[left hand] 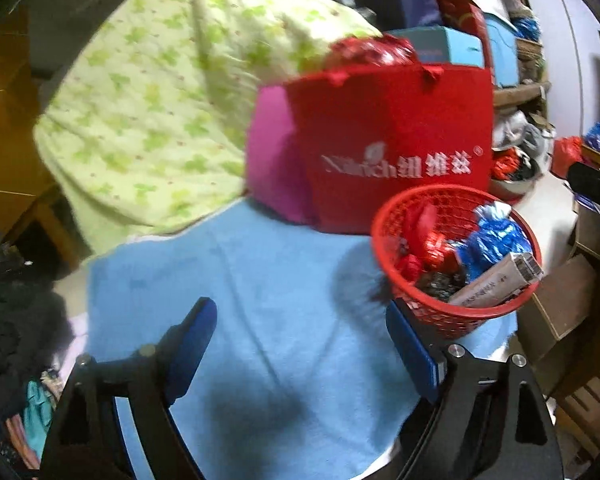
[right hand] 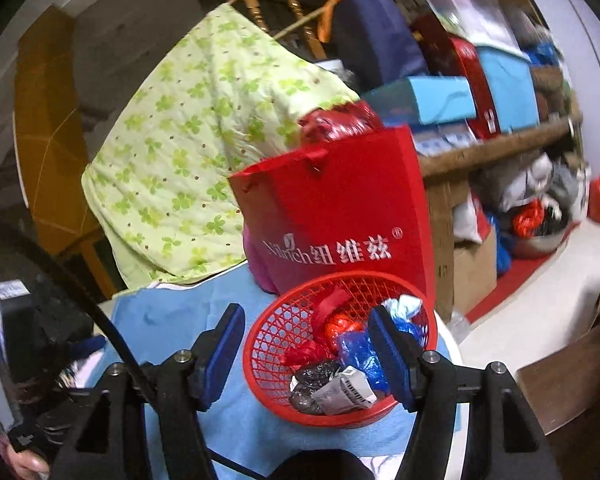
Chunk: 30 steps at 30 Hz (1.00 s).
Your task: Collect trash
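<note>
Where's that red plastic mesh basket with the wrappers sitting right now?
The red plastic mesh basket sits on the light blue cloth, just in front of the red fabric bag, at the right in the left-wrist view.

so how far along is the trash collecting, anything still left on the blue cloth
Mostly done by the look of it. The red basket already holds crumpled red and blue wrappers and a grey carton. Nothing is in hand: the left hand-held gripper and right hand-held gripper are open and empty. The visible blue cloth shows no loose trash.
</note>
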Tool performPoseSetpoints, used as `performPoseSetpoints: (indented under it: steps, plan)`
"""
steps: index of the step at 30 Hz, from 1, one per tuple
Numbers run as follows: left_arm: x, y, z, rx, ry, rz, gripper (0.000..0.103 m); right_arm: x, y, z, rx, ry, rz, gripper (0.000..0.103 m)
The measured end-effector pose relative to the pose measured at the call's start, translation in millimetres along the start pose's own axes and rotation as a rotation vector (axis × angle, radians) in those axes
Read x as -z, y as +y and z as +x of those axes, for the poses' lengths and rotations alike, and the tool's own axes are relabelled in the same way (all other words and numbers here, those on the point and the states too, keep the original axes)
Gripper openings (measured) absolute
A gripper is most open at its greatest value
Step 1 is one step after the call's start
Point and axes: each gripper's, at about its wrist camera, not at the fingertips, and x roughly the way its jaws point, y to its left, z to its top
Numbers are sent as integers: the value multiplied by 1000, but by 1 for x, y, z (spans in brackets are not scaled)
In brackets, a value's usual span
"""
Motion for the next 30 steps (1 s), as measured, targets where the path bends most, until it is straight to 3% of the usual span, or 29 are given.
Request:
performPoseSetpoints:
  steps: [3, 18, 24, 30]
  plan:
    - [4, 11, -20, -39, -27, -21, 96, -3, 14, -16, 16, -10, -38, 71]
    - [22, 30, -97, -134, -69, -98, 97, -1, 44, -80, 9, 71, -84, 77]
    - [24, 29, -123, -152, -101, -116, 99, -2, 50, -103, 7, 49, -108, 77]
    - [25, 36, -150, -190, -184, -176, 102, -1, 48, -120, 17, 25, -138, 77]
